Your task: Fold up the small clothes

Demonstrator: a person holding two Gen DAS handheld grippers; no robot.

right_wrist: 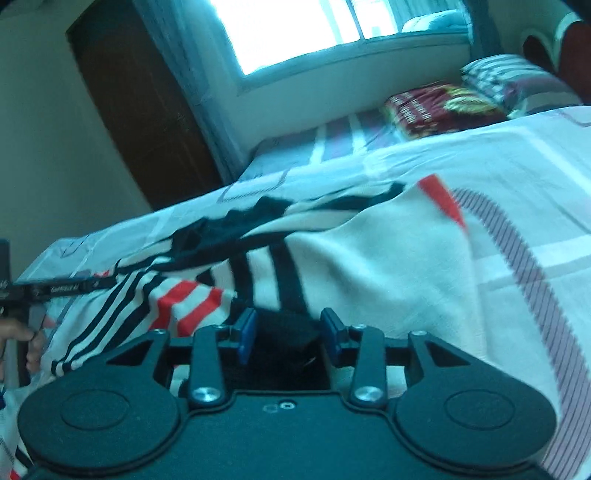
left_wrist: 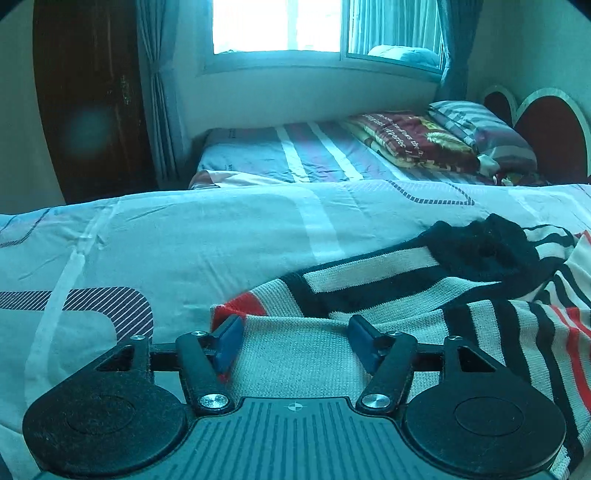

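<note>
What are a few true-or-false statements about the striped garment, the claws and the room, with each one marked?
1. The striped garment lies on a light bedsheet. True.
2. Its stripes are green and yellow. False: they are black, white and red.
3. White knit fabric of the garment lies between the blue pads of the left claw. True.
4. The curtains are drawn across the window. False: they hang gathered at the sides, and the window shows bright.
5. A folded red blanket lies beside a striped pillow on the far bed. True.
</note>
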